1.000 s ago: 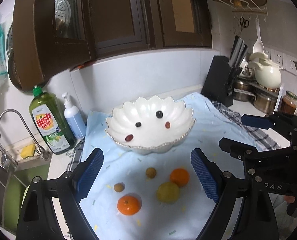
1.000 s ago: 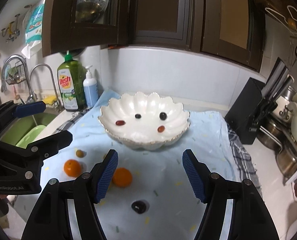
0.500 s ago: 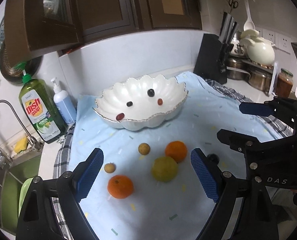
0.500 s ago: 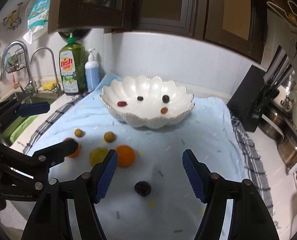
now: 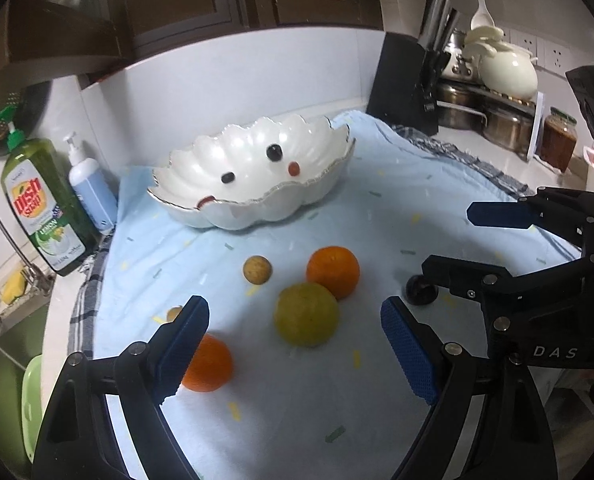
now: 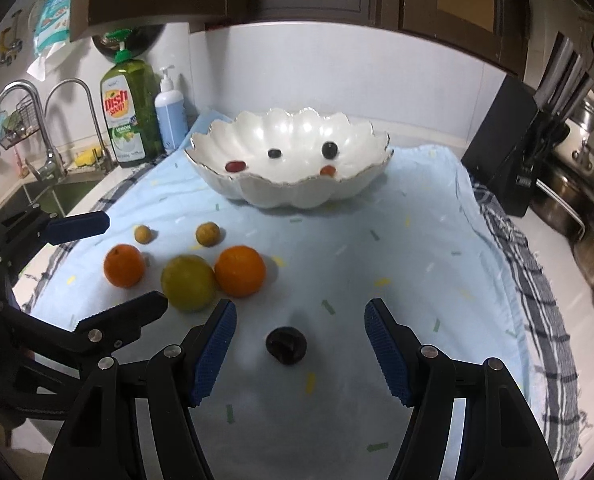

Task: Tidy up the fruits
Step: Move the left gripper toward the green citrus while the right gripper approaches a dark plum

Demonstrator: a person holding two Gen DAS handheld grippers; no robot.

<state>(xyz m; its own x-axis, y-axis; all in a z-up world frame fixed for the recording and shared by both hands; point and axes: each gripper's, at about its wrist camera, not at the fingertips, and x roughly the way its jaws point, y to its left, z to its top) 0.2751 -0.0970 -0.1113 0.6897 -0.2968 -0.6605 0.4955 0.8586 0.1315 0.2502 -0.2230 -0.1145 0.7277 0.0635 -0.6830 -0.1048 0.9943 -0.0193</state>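
A white scalloped bowl point(image 5: 313, 196) point(image 6: 361, 184) holds several small dark and red fruits. On the blue cloth point(image 5: 281, 408) lie two oranges point(image 5: 332, 272) point(image 5: 209, 364), a yellow-green citrus point(image 5: 305, 314), two small brown fruits point(image 5: 257, 269) and a dark plum point(image 6: 286, 345). My left gripper point(image 5: 295, 354) is open, low over the cloth, with the citrus just ahead between its fingers. My right gripper point(image 6: 299, 354) is open with the plum between its fingertips.
Dish soap point(image 5: 41, 208) and a pump bottle point(image 5: 91, 192) stand at the back left beside the sink point(image 6: 53, 196). A knife block point(image 5: 407, 84), pots point(image 5: 505, 128) and a jar point(image 5: 557, 138) stand at the right.
Both grippers have come lower and closer to the cloth. The citrus now lies nearer the left fingers and the plum nearer the right fingers. Both stay open.
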